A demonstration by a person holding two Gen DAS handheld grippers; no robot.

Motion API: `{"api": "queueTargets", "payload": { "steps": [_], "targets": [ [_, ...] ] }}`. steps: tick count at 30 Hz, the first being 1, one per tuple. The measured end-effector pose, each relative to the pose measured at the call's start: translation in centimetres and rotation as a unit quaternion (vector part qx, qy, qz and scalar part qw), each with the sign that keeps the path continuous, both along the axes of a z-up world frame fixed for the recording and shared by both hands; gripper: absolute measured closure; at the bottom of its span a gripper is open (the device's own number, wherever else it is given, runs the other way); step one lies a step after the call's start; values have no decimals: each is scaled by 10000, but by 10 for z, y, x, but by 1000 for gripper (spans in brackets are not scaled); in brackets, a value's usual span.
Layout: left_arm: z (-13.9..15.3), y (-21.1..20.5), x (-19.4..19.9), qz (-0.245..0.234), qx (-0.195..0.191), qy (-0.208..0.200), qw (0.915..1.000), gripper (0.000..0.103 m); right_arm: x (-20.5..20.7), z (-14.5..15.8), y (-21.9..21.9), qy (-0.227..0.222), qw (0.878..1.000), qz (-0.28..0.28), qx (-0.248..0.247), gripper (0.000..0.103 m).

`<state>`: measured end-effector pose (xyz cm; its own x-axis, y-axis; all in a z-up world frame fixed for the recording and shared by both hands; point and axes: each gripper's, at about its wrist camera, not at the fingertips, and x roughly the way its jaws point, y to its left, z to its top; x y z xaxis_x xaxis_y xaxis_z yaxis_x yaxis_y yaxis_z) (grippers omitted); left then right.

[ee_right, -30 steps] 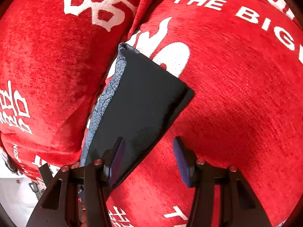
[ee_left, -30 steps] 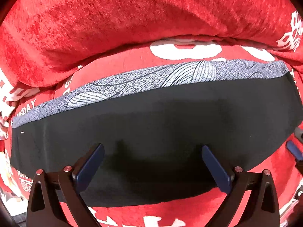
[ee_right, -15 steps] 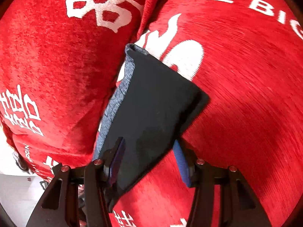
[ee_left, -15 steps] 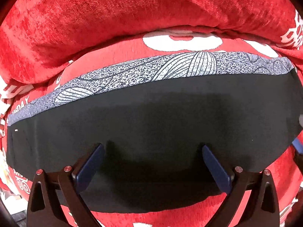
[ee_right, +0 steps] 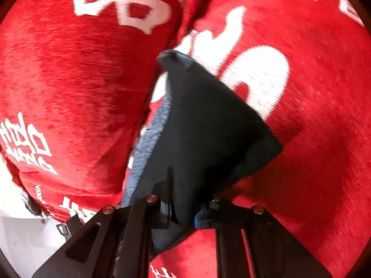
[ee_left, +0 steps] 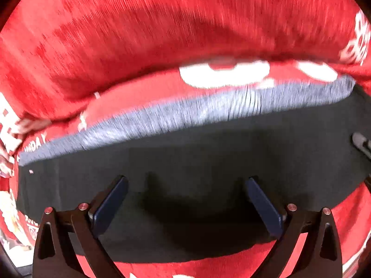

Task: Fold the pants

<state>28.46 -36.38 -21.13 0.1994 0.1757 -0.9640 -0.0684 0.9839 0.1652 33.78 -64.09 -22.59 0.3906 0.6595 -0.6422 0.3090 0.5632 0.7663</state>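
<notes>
The black pants (ee_right: pixel 208 125) are pinched at their near end by the right gripper (ee_right: pixel 183 210), whose jaws have just been closing on the cloth, so that the fabric is gathered and lifted ahead of the fingers over the red cushion (ee_right: pixel 313 162). The left gripper (ee_left: pixel 185 206) is held spread wide above the pants (ee_left: pixel 197 162), which are stretched across beneath and beyond its fingers, a grey patterned band (ee_left: pixel 185 113) being shown along their far edge.
</notes>
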Motion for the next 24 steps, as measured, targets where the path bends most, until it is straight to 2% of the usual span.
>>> {"api": "queueTargets", "payload": {
  "steps": [3,6,7,8,12,14,18,24],
  "targets": [
    [3,-5,11,-66,-22,-121,9999,0,-1,28,9,-394,9987,267,-165,90],
    [-28,-23,15,-325,-133,349,9988,0,-3,49,20,-673,9961,463,-337,90],
    [-37,-29,12,-358,-81,386,9986,0,-2,54,24,-745,9949,525,-427,90],
    [-37,-30,9,-291,-128,155,9994,0,-1,59,29,-797,9935,613,-525,90],
    [-33,-17,7,-94,-513,306,9982,0,3,76,51,-1028,9845,952,-1054,90],
    [-24,-10,4,-116,-487,226,9985,0,3,87,62,-1123,9785,1087,-1344,90],
    [8,17,-15,-222,-529,-252,9980,0,-3,113,91,-1422,9587,1459,-1985,90],
    [42,90,-47,-13,-570,-542,9969,0,-21,150,165,-1847,9137,1979,-3033,90]
  ]
}}
